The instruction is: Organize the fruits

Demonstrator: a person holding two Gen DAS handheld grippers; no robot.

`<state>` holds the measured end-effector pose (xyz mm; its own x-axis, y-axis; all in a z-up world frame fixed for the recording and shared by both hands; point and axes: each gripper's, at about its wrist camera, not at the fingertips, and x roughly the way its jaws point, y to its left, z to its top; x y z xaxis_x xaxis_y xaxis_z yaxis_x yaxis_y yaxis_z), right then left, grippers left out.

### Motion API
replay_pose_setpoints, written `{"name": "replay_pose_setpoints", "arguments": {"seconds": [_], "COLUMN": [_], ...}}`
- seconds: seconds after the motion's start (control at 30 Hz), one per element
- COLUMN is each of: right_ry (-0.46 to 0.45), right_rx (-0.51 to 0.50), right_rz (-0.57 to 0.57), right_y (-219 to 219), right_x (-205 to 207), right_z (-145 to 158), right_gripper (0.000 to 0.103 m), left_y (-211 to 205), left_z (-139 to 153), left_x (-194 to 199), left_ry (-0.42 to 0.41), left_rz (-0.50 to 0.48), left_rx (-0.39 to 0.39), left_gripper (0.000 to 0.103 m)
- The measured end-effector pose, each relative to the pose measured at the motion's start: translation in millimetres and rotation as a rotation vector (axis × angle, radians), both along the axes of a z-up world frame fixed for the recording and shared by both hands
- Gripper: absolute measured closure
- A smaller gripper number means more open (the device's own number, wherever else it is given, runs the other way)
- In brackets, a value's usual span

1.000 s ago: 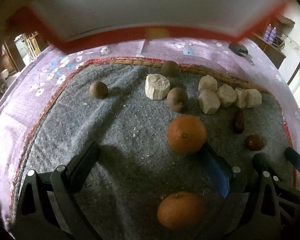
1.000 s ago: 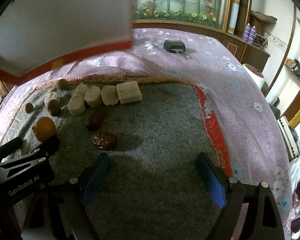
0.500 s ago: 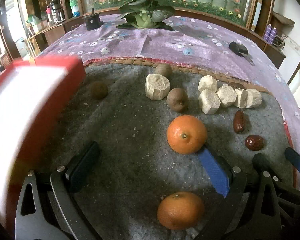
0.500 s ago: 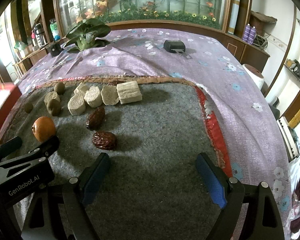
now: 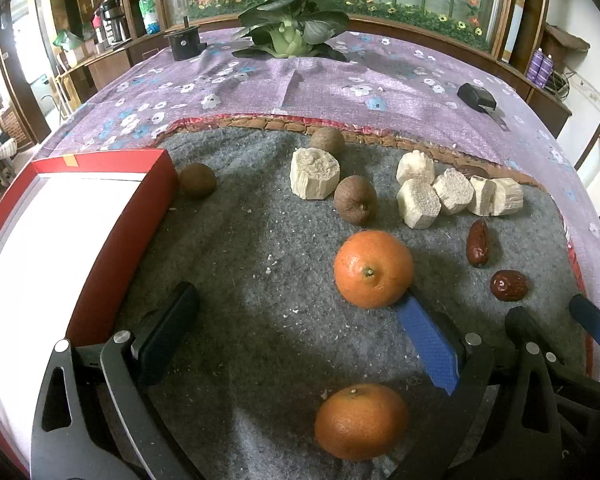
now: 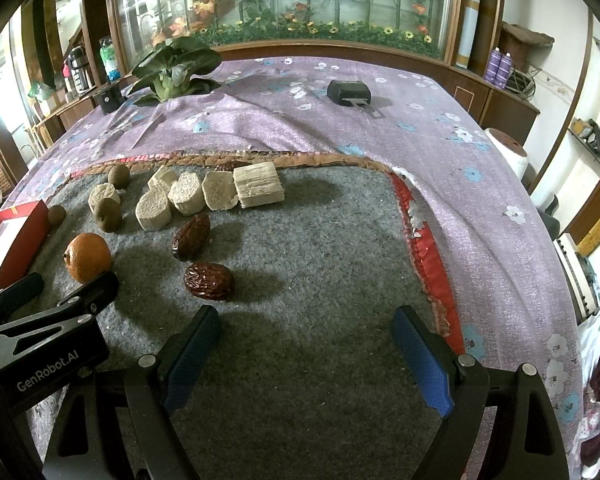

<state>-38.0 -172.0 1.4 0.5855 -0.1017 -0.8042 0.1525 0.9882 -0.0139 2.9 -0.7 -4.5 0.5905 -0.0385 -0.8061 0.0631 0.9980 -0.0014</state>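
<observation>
Red box (image 5: 112,216): set at the left edge of the grey felt mat (image 5: 240,264), its white inside bare; a brown round fruit (image 5: 197,180) lies just beside its far corner and could be knocked off by any nudge to the box.
Left gripper (image 5: 296,332): held wide apart, nothing gripped; its blue right pad is just beside the far orange (image 5: 373,268), which could be rolled away toward the dates if it is bumped before closing.
Right gripper (image 6: 304,344): held wide apart over bare felt, nothing between its pads; a clash with the left gripper's body, close on its left, is judged possible.
Near orange (image 5: 360,422): lying low between the left gripper's arms, easily missed or pushed off the near edge.
Pale cut chunks (image 5: 440,196): clustered at the far right, crumbly-looking; crushing is likely under a hard squeeze.
Red dates (image 6: 209,281): small and wrinkled, at the right; slipping from wide pads is a risk.
</observation>
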Motion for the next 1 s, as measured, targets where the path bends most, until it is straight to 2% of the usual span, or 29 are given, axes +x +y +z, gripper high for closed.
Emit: {"name": "replay_pose_setpoints", "arguments": {"seconds": [0.6,0.77,0.87,1.0], "right_ry": [-0.002,-0.035,-0.073,-0.11], "right_rx": [0.007,0.004,-0.018,0.01], "right_rz": [0.003,0.032,0.051,0.058], "right_y": [-1.3,-7.8,-18.7,-32.4], "right_x": [0.6,-13.1,-30.6,-53.8], "right_z": [-0.1,13.7,30.6,45.2], "right_gripper": [0.015,0.016,0.016,0.016], "left_y": [1.4,9.2,13.4,15.4], "left_z": [0.9,11.3,25.7,40.1], "left_x": [-1.1,-11.0,-30.1,-54.8], "left_ry": [0.002,0.046,0.015,-0.007], "left_rz": [-0.001,-0.097,-0.159,-0.227], "left_rx": [0.005,-0.032,-0.05,-0.059], "left_gripper": [0.003,0.003,0.003,0.003]}}
